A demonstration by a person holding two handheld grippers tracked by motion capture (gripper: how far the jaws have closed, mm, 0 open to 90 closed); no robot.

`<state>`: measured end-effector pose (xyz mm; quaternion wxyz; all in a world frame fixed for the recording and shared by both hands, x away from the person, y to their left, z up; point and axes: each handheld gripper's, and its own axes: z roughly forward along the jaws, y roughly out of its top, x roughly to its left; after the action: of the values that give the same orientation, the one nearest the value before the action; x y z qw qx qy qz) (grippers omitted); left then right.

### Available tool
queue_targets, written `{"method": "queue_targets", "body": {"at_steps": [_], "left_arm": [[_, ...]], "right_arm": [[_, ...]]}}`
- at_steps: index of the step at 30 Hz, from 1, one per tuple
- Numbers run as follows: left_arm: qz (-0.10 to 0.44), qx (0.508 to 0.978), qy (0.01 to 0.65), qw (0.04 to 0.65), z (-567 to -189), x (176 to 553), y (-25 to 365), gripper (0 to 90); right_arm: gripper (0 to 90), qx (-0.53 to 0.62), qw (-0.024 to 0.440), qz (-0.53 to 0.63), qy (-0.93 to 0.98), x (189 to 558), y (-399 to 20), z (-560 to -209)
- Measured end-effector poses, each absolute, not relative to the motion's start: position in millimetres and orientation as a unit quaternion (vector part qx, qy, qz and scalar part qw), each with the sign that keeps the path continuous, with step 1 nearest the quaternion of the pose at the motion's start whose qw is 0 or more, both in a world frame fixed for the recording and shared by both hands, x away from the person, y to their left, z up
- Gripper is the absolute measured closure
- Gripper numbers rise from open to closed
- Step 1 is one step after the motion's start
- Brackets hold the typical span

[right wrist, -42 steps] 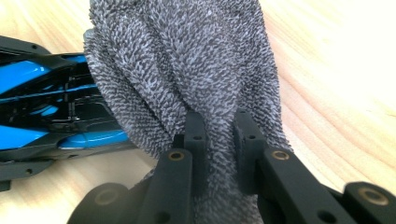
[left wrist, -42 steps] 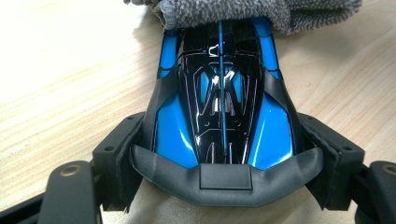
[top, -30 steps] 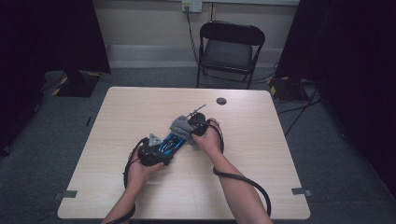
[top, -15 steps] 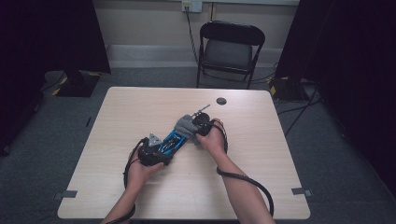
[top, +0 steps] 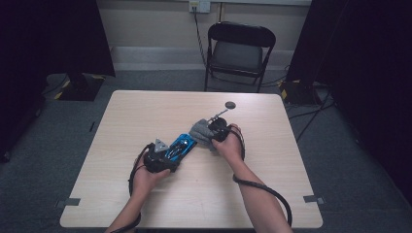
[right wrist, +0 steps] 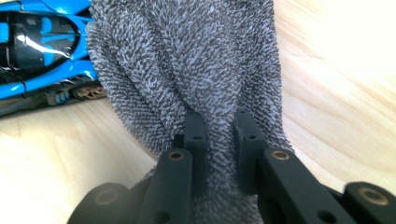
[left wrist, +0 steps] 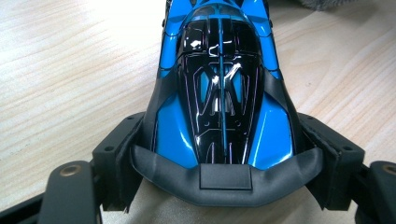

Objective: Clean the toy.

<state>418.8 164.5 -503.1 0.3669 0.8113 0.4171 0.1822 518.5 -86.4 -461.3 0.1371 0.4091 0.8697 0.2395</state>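
Observation:
A glossy blue and black toy car [top: 180, 144] lies on the table [top: 145, 111], nose toward the far right. My left gripper [top: 167, 154] is shut on the car's rear; in the left gripper view its pads [left wrist: 116, 144] press both flanks of the car [left wrist: 219, 93]. My right gripper [top: 214, 132] is shut on a grey terry cloth [top: 200, 131] that rests at the car's front end. In the right gripper view the cloth [right wrist: 187, 56] bunches between the right gripper's [right wrist: 219, 130] closed jaws, with the car [right wrist: 42, 51] at upper left.
A small black round object [top: 230, 105] lies on the table beyond the right hand. A black folding chair [top: 240, 48] stands behind the far edge. Cables trail from both grippers across the near half of the table.
My right gripper has slid to the right with the grey cloth, along the car toward its front. The left gripper and the car have stayed put.

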Motion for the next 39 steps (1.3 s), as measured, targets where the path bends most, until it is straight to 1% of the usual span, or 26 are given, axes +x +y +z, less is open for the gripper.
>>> {"method": "queue_targets", "body": {"at_steps": [7, 14, 20, 23, 27, 32, 36, 39], "left_arm": [[0.184, 0.811, 0.418, 0.365, -502.8, 417.4, 164.4, 23.8], [0.165, 0.802, 0.431, 0.379, -503.0, 416.4, 169.8, 20.7], [0.158, 0.813, 0.424, 0.367, -500.3, 409.5, 173.3, 20.6], [0.154, 0.814, 0.429, 0.36, -499.1, 403.7, 173.8, 17.8], [0.151, 0.82, 0.428, 0.35, -495.9, 398.3, 175.5, 18.9], [0.146, 0.812, 0.437, 0.359, -493.8, 397.6, 177.1, 20.5], [0.146, 0.813, 0.429, 0.364, -486.7, 396.1, 180.3, 17.4], [0.144, 0.816, 0.428, 0.361, -481.6, 394.3, 184.1, 16.7]], "right_arm": [[78.8, 0.424, 0.141, 0.241, 0.861, 513.4, -105.7, -460.1], [78.7, 0.424, 0.144, 0.244, 0.86, 506.4, -114.5, -458.6], [78.7, 0.427, 0.147, 0.245, 0.858, 504.8, -122.8, -455.6], [78.7, 0.427, 0.148, 0.247, 0.857, 504.0, -126.6, -454.0], [78.7, 0.433, 0.145, 0.252, 0.853, 502.2, -132.1, -454.1], [78.7, 0.432, 0.146, 0.254, 0.853, 500.1, -136.5, -452.6], [78.5, 0.428, 0.145, 0.256, 0.855, 498.6, -138.0, -450.5], [78.5, 0.427, 0.147, 0.256, 0.855, 498.6, -140.0, -449.1]]}}
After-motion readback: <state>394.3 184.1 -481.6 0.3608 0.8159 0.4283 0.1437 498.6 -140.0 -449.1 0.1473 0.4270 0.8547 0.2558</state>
